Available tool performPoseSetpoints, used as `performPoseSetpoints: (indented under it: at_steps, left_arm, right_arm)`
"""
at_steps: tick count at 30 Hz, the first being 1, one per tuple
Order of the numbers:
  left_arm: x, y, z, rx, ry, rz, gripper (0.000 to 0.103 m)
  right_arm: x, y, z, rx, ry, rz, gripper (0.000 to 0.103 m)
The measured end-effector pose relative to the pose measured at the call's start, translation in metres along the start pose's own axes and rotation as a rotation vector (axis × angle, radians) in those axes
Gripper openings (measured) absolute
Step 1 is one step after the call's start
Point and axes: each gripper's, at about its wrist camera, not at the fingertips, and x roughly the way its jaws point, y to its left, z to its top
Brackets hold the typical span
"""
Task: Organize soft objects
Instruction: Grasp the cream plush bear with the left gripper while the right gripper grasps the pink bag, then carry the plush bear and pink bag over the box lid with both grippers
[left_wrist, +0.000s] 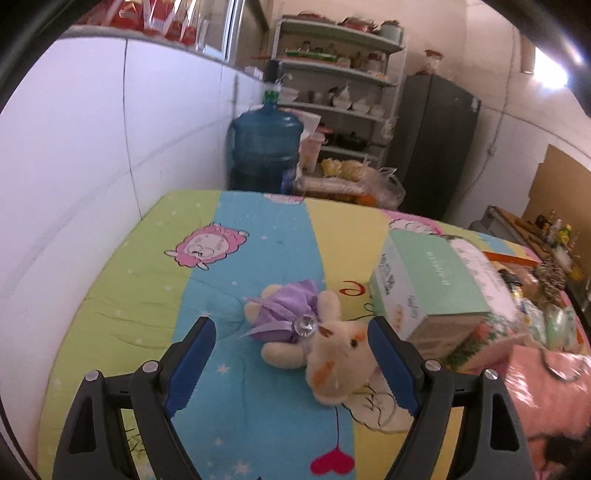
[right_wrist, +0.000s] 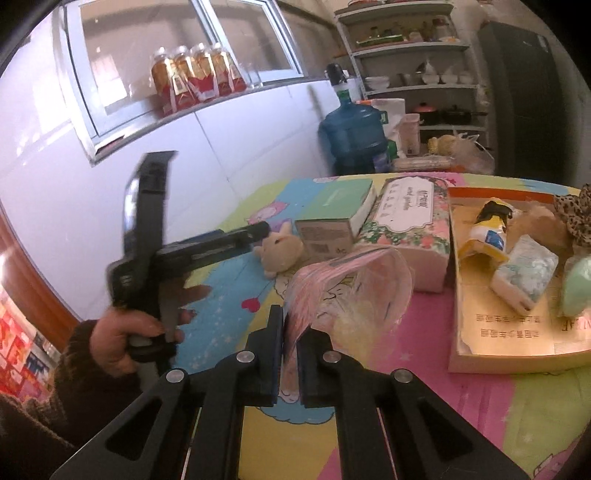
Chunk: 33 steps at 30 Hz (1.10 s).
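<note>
A cream plush rabbit in a purple dress (left_wrist: 314, 332) lies on the colourful quilt (left_wrist: 229, 280), its head between my left gripper's open blue-padded fingers. My left gripper (left_wrist: 291, 343) is open and just above the toy. In the right wrist view the left gripper (right_wrist: 258, 230) reaches the rabbit's head (right_wrist: 282, 247). My right gripper (right_wrist: 291, 332) is shut on the edge of a clear pink plastic bag (right_wrist: 351, 288), held open above the quilt.
A green box (left_wrist: 424, 288) and a floral tissue pack (right_wrist: 406, 221) lie right of the rabbit. A shallow cardboard box (right_wrist: 517, 321) holds several soft items. A blue water jug (left_wrist: 266, 144), shelves and a dark fridge stand beyond the bed.
</note>
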Motion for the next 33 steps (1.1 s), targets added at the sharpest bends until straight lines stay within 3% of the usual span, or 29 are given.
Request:
performPoseSetpoints:
  at_steps: [15, 18, 20, 26, 33]
  left_arm:
    - [0.041, -0.006, -0.002, -0.110, 0.105, -0.047, 0.088]
    - [0.040, -0.006, -0.001, -0.119, 0.093, -0.079, 0.072]
    - [0.037, -0.010, -0.002, -0.110, 0.081, -0.117, 0.054]
    - [0.026, -0.018, -0.003, -0.073, 0.042, -0.103, 0.047]
    - [0.001, -0.016, -0.007, -0.045, -0.024, -0.074, 0.046]
  right_arm:
    - [0.001, -0.023, 0.005, 0.031, -0.022, 0.045, 0.007]
    - [0.002, -0.026, 0.006, 0.035, -0.023, 0.046, 0.007]
    - [0.003, -0.029, 0.007, 0.038, -0.022, 0.048, 0.007]
    - [0.007, -0.030, 0.008, 0.037, -0.018, 0.050, 0.007]
    - [0.003, -0.024, 0.012, 0.016, -0.038, 0.041, 0.006]
